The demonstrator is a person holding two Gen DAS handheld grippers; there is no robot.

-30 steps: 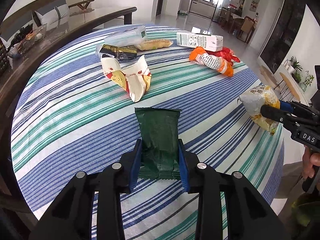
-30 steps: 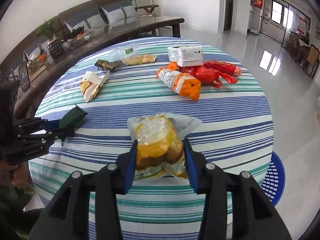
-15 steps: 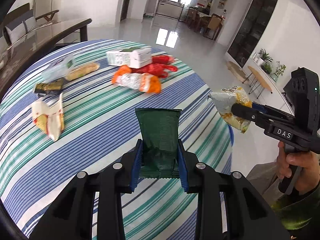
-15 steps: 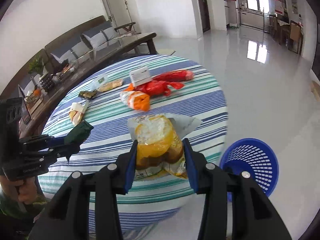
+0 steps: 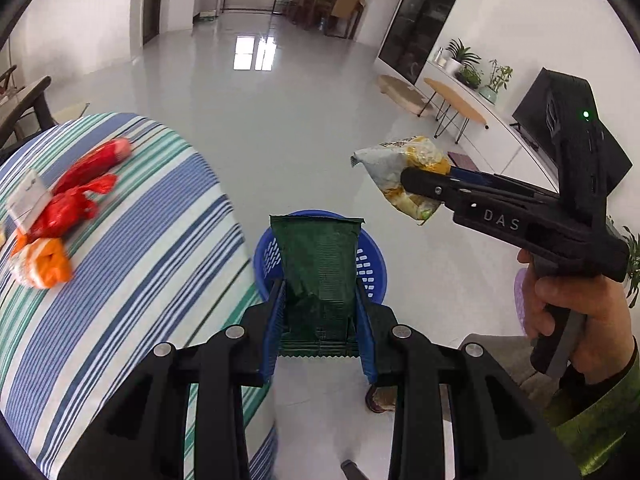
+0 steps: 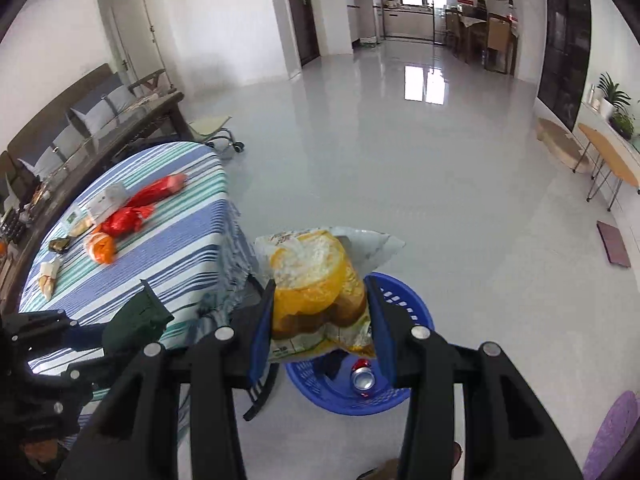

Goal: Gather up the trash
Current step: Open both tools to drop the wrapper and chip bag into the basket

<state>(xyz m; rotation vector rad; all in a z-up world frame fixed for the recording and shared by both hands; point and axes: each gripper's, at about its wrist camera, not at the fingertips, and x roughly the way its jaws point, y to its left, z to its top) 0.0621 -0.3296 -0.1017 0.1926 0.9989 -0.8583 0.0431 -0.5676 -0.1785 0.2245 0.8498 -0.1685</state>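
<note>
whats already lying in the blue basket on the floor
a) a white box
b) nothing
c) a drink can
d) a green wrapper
c: the right wrist view shows a drink can lying inside the blue basket, while the green wrapper is clamped in the left gripper above it.

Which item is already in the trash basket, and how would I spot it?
Find the blue plastic basket on the floor beside the striped table. Inside lies a drink can, shiny silver top with red sides, the only metal thing there.

tool (image 5: 320, 320): black, blue pads, silver screws | "DAS" lettering | green sleeve (image 5: 592, 412)
</note>
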